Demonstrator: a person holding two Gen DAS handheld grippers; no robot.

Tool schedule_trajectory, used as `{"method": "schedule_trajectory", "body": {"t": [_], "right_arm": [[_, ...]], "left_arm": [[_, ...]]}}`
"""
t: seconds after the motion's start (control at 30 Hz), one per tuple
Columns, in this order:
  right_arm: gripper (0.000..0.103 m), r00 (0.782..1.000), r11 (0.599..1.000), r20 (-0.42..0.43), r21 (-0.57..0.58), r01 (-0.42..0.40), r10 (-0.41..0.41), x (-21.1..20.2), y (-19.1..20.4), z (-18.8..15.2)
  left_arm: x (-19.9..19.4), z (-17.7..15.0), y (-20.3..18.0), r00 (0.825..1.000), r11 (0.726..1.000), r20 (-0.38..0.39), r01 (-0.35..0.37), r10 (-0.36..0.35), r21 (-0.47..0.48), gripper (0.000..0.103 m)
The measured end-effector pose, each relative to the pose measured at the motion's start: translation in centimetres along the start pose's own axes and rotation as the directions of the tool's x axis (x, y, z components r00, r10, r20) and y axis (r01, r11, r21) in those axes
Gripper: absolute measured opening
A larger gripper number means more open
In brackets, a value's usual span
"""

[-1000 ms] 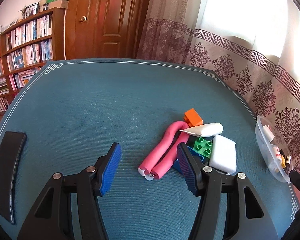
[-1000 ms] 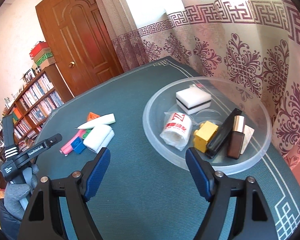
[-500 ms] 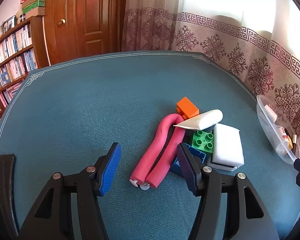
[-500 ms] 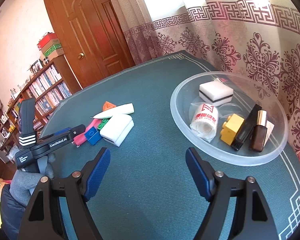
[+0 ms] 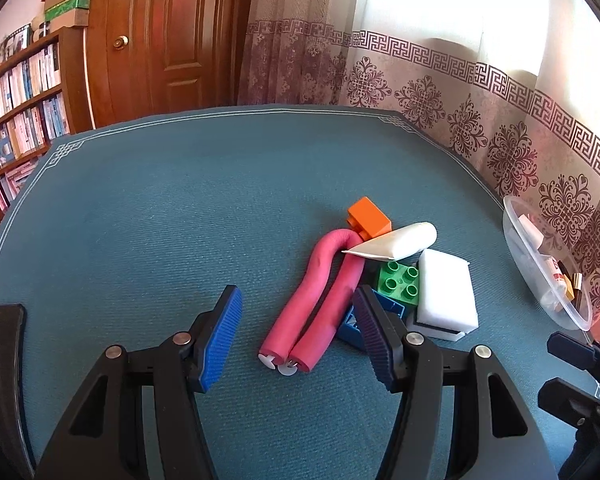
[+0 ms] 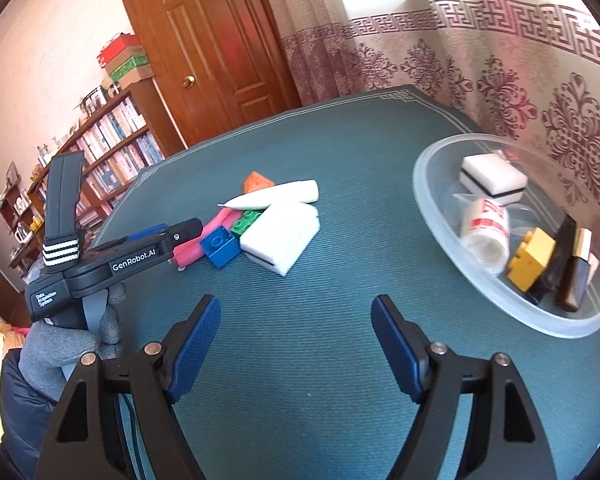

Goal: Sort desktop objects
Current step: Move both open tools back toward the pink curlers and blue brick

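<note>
Your right gripper (image 6: 296, 344), jaws wide and empty, has swung away from the clear bowl (image 6: 432, 204) toward the unsorted pile, so the next pick looks to be starting. Your left gripper (image 5: 296, 332), jaws half-spread and empty, now frames the near ends of the pink foam roller (image 5: 320, 304) in that pile. Only the right view shows the bowl's contents clearly: white sponge, roll, yellow block. Only the left shows the roller's ends.

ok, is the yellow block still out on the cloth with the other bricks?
No, the yellow block lies inside the clear bowl, apart from the pile holding the blue brick.
</note>
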State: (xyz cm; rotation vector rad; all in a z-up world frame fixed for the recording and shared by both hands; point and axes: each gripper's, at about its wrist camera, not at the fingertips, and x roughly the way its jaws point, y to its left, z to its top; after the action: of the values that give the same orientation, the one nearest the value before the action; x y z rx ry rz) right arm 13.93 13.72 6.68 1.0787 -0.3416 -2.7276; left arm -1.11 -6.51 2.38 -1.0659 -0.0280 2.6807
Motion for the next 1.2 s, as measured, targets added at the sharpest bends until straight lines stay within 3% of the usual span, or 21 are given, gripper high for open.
{"method": "schedule_trajectory", "body": {"t": [0.63, 1.2], "right_arm": [[0.081, 0.990, 0.990, -0.098, -0.087, -0.107, 0.098, 6.0, 6.5, 1.0], [0.076, 0.994, 0.991, -0.105, -0.126, -0.053, 0.040, 10.9, 7.7, 2.9]], "left_arm": [[-1.9, 0.7, 4.9, 0.999, 0.988, 0.036, -0.004, 0.010, -0.156, 0.062], [-1.4, 0.5, 6.2, 1.000, 0.978, 0.025, 0.017, -0.012, -0.209, 0.062]]}}
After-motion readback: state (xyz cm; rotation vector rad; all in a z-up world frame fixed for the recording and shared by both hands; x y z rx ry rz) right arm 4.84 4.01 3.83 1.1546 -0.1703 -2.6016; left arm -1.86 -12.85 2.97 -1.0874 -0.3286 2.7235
